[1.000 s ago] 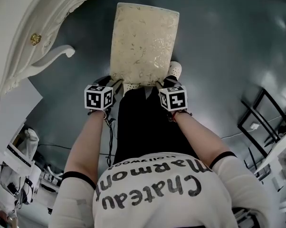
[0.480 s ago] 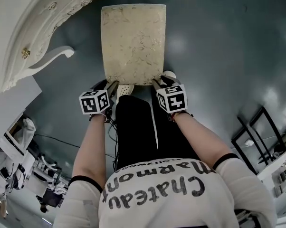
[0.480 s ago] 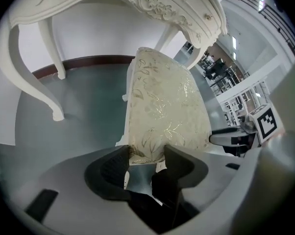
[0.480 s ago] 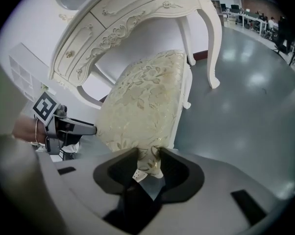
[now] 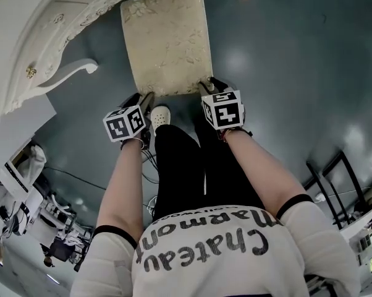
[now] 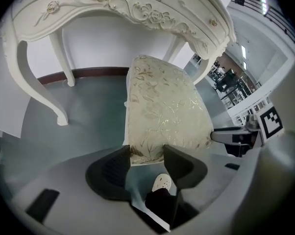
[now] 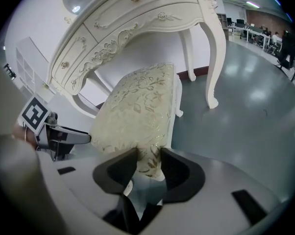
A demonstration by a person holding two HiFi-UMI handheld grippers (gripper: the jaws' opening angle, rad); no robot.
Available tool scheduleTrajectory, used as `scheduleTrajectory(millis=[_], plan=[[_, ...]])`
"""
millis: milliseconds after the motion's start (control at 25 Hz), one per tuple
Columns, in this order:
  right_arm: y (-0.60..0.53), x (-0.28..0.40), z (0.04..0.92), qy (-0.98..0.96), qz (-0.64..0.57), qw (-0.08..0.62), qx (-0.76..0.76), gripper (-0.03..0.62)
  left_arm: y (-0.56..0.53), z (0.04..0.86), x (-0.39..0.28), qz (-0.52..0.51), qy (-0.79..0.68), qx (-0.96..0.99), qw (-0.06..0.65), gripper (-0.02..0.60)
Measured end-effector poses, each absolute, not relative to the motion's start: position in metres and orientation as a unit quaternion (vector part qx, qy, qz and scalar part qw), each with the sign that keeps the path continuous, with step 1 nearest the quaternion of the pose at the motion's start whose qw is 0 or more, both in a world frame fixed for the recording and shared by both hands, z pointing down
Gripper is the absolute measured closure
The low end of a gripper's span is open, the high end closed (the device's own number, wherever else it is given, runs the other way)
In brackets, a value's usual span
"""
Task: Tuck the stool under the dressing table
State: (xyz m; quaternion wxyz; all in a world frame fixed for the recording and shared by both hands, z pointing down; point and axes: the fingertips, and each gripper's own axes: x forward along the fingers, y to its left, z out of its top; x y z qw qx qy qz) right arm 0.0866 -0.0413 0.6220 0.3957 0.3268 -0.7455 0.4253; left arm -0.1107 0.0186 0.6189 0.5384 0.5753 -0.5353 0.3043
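Now | left gripper [image 5: 146, 99] jaws tightening on stool [image 5: 166, 39]; right gripper [image 5: 208, 86] easing, gripping | table [image 5: 44, 30] cropped

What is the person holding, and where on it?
Both grip the stool by its seat's near edge, pinched between the jaws: left hand-held gripper, jaws just closing, near the left corner; right hand-held gripper, jaws just opening, at the right corner.

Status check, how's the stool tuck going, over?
Left gripper jaws just closing, right gripper just opening, both clamped on stool near edge. Stool short of dressing table, not tucked. Nothing seen blocking; table leg left of stool, apart.
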Motion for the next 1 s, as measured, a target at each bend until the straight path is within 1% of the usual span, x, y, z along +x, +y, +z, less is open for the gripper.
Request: scheduleTrajectory(millis=[240, 400, 560, 1000], plan=[[-0.064, 0.082, 0.625, -0.751, 0.413, 0.407, 0.314, 0.422, 0.002, 0.623, -0.112, 0.304, -0.531, 0.573, 0.545, 0.347], [-0.067, 0.085, 0.625, -0.740, 0.432, 0.398, 0.327, 0.421, 0.001, 0.621, -0.108, 0.301, -0.555, 0.573, 0.523, 0.348], [-0.071, 0.086, 0.626, -0.742, 0.429, 0.383, 0.345, 0.419, -0.005, 0.620, -0.109, 0.271, -0.583, 0.584, 0.496, 0.348], [-0.110, 0.080, 0.629, -0.747, 0.415, 0.362, 0.374, 0.414, -0.036, 0.620, -0.113, 0.220, -0.612, 0.590, 0.478, 0.347]])
